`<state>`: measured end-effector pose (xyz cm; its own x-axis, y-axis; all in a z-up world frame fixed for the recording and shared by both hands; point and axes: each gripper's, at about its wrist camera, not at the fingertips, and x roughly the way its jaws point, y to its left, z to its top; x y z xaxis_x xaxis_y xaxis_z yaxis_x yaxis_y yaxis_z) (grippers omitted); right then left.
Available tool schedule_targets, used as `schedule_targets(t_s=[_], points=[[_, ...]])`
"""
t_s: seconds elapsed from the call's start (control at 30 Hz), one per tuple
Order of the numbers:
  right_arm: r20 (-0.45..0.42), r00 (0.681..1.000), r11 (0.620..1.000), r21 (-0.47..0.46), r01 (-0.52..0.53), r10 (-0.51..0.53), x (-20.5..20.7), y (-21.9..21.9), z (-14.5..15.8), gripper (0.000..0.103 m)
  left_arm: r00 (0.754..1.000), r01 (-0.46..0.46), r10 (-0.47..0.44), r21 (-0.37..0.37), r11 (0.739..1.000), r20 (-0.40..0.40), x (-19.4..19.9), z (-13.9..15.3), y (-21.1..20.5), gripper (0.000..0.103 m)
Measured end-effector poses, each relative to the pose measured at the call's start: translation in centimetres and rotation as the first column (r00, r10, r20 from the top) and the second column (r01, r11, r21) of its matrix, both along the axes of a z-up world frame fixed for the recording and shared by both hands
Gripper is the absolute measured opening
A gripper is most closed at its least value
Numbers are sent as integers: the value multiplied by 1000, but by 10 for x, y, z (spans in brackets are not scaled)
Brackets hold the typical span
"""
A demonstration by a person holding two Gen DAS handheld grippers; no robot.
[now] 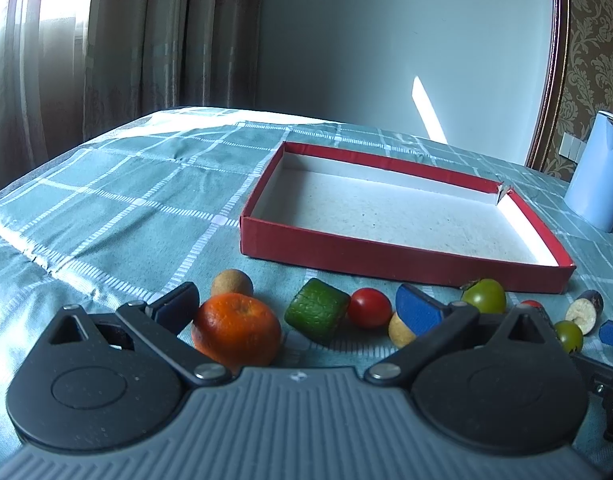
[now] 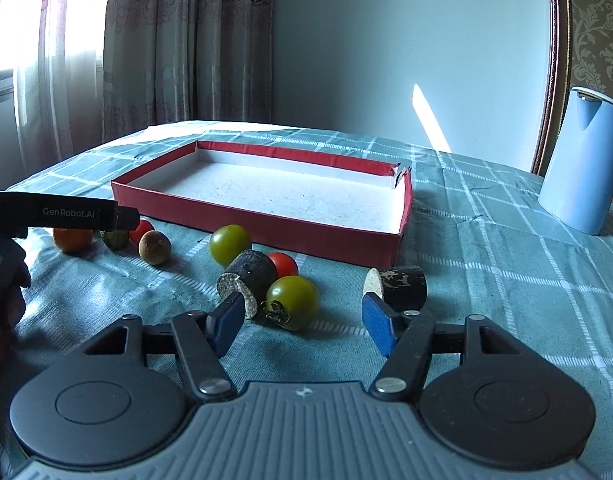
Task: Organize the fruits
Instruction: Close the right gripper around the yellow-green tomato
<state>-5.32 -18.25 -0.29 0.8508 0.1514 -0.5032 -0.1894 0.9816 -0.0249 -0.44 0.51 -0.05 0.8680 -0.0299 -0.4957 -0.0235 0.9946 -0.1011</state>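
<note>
the fruits lay loose on the checked teal tablecloth (image 1: pixel 106 216), all in front of the shallow red cardboard box (image 1: pixel 386 258), none inside it. in the left wrist view an orange mandarin (image 1: pixel 236 330) sat between the wide-spread fingers of the left gripper (image 1: pixel 296 308), close to the left finger, with no pad pressing on it. behind it was a small brown round fruit (image 1: pixel 231 282); to its right a green avocado chunk (image 1: pixel 316 315), then a red cherry tomato (image 1: pixel 369 307), a pale yellowish fruit (image 1: pixel 400 330) partly hidden by the right pad, and a green tomato (image 1: pixel 484 295).

in the right wrist view the right gripper (image 2: pixel 302 318) stood unclenched and grasped nothing. a green tomato with a dried stem (image 2: pixel 292 300) lay between its blue pads, apart from both. a dark-skinned cut piece (image 2: pixel 250 276) lay just beyond the left pad, another (image 2: pixel 396 284) just beyond the right pad. a light blue kettle (image 2: pixel 582 164) stood well to the right of the box.
</note>
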Motion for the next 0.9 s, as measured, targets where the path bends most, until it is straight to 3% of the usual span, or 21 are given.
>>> schedule_targets(t_s=[0.17, 0.23, 0.43, 0.53, 0.9], points=[[-26, 1000, 1000, -10, -2, 2, 8, 2, -1, 60, 1000, 0, 0, 0, 1000, 0, 0, 0, 0, 103], [-38, 999, 1000, -10, -2, 1, 12, 3, -2, 52, 1000, -1, 1, -3, 1000, -1, 0, 0, 0, 103], [-62, 998, 1000, -8, 8, -9, 19, 1, -4, 50, 1000, -3, 3, -8, 1000, -2, 0, -1, 1, 103], [-68, 997, 1000, 9, -22, 22, 25, 2, -4, 35, 1000, -4, 4, -10, 1000, -3, 0, -1, 1, 103], [-55, 998, 998, 51, -19, 22, 21, -3, -4, 32, 1000, -8, 8, -18, 1000, -11, 1, -1, 3, 103]])
